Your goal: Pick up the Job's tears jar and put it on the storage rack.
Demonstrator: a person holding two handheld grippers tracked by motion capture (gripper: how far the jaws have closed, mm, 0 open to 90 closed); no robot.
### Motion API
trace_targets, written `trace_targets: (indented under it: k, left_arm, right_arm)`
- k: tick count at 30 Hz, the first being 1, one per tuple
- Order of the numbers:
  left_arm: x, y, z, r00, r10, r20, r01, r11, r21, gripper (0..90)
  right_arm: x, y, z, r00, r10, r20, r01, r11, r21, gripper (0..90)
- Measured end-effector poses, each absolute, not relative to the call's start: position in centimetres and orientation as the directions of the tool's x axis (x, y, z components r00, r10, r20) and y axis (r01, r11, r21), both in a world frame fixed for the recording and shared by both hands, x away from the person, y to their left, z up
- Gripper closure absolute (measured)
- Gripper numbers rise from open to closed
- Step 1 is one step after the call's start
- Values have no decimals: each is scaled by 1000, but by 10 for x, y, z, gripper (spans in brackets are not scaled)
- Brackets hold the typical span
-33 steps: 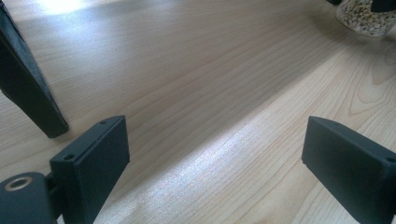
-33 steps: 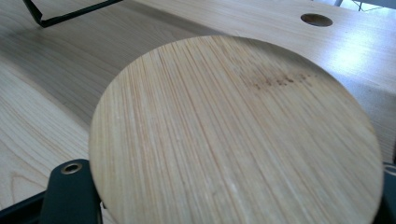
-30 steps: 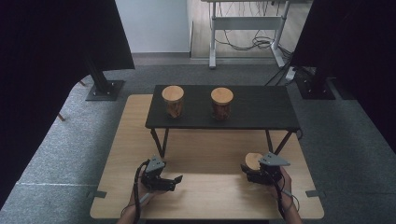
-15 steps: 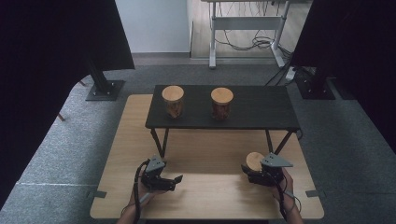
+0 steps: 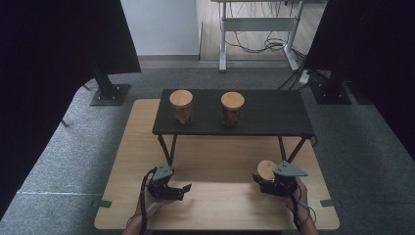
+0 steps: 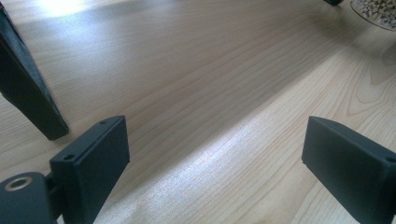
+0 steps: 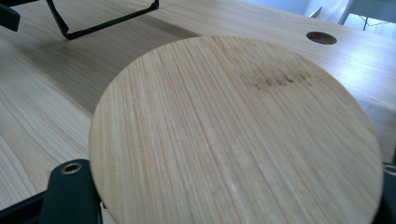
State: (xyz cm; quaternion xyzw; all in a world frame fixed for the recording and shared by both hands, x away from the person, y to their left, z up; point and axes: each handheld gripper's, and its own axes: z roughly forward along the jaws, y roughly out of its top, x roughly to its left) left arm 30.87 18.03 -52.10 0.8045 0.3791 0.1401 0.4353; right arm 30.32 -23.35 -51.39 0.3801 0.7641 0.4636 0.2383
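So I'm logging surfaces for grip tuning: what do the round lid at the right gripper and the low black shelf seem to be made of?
The round lid looks like unvarnished bamboo: fine parallel strips, matte, with a small dark patch. The black shelf has a matte dark top on thin, probably metal legs; its material is unclear.

Pale wood table (image 5: pixel 215 161) showing wavy grain, black low stand (image 5: pixel 264 115) sitting far, tan bamboo lids striped on two jars (image 5: pixel 181 105) and near right jar (image 5: pixel 266 170), black grippers, grey carpet (image 5: pixel 372 147) surrounding.

2 jars (image 5: pixel 181 105) on black shelf (image 5: pixel 274 115)
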Motion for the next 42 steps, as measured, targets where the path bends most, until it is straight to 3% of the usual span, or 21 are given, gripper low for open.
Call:
trace_targets:
  k: [42]
  left_arm:
    - [309, 179, -523, 673, 733, -103, 492, -339, 802, 72]
  right_arm:
    - [289, -235, -485, -651, 758, -23, 291, 278, 915, 247]
